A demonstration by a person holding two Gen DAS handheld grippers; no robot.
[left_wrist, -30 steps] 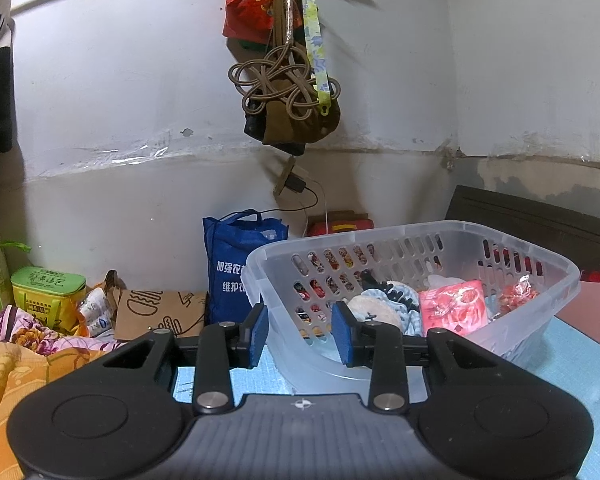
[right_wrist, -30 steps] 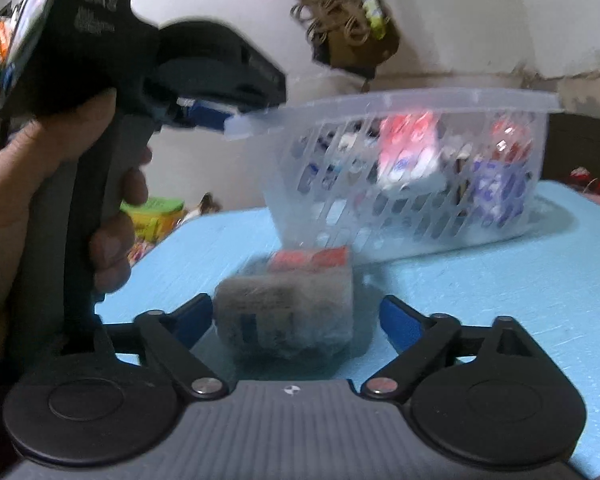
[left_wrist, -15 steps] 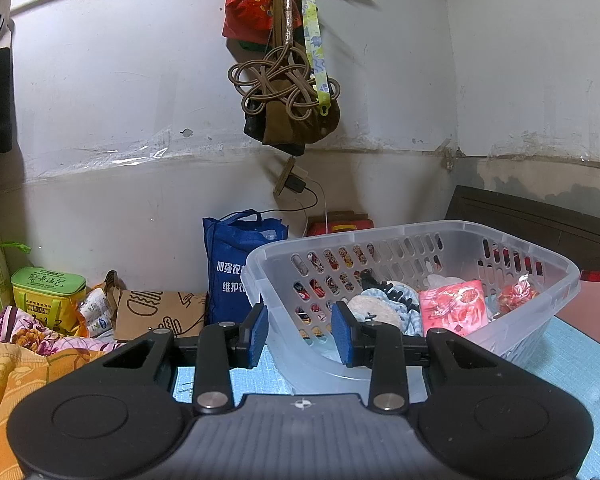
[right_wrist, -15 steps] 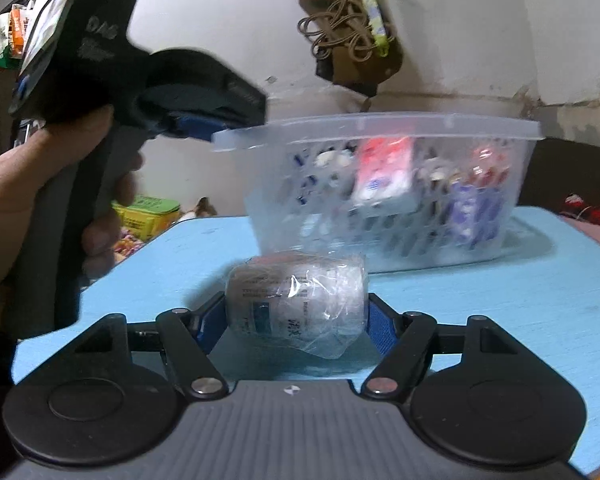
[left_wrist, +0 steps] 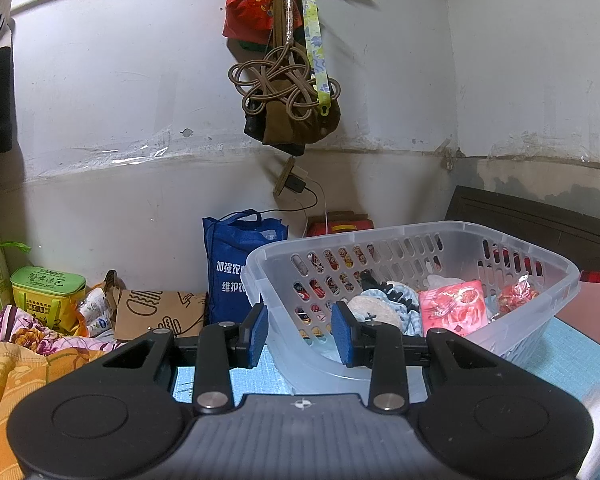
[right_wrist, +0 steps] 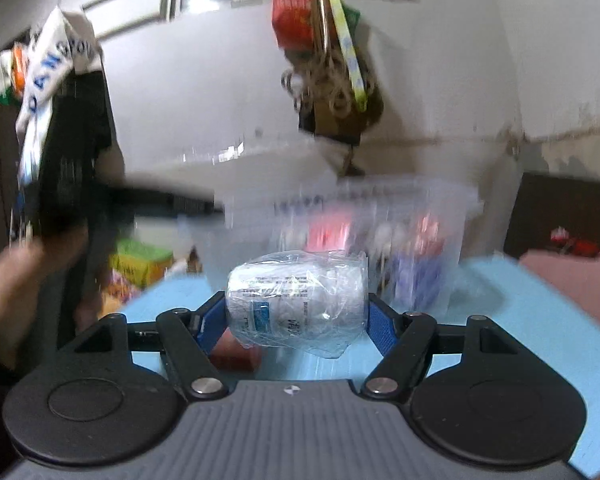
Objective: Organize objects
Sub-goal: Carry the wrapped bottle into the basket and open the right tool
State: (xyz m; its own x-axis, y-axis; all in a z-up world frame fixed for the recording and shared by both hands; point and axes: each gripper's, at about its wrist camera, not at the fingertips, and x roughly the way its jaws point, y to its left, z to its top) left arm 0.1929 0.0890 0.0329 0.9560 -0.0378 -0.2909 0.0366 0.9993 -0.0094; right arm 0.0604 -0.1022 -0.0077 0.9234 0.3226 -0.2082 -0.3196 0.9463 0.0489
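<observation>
A clear plastic basket (left_wrist: 480, 236) with slotted walls stands on the light blue table (left_wrist: 572, 348) and holds several small packets and cloth items. My left gripper (left_wrist: 300, 334) hovers at the basket's near left corner, jaws a little apart around the basket's corner wall, touching nothing that I can see. My right gripper (right_wrist: 296, 320) is shut on a plastic-wrapped white roll (right_wrist: 296, 298) with a blue label, held above the table in front of the blurred basket (right_wrist: 360, 224). A red item (right_wrist: 236, 354) lies on the table under the roll.
A blue shopping bag (left_wrist: 236, 264), a green tin (left_wrist: 46, 294), a brown paper bag (left_wrist: 156, 312) and patterned cloth (left_wrist: 16, 344) lie left of the table. Bags and a knotted cord (left_wrist: 284, 80) hang on the wall. The hand with the left gripper (right_wrist: 80, 200) is at the left.
My right gripper has closed on the wrapped roll and lifted it off the table, toward the basket. The left gripper has stayed still.
</observation>
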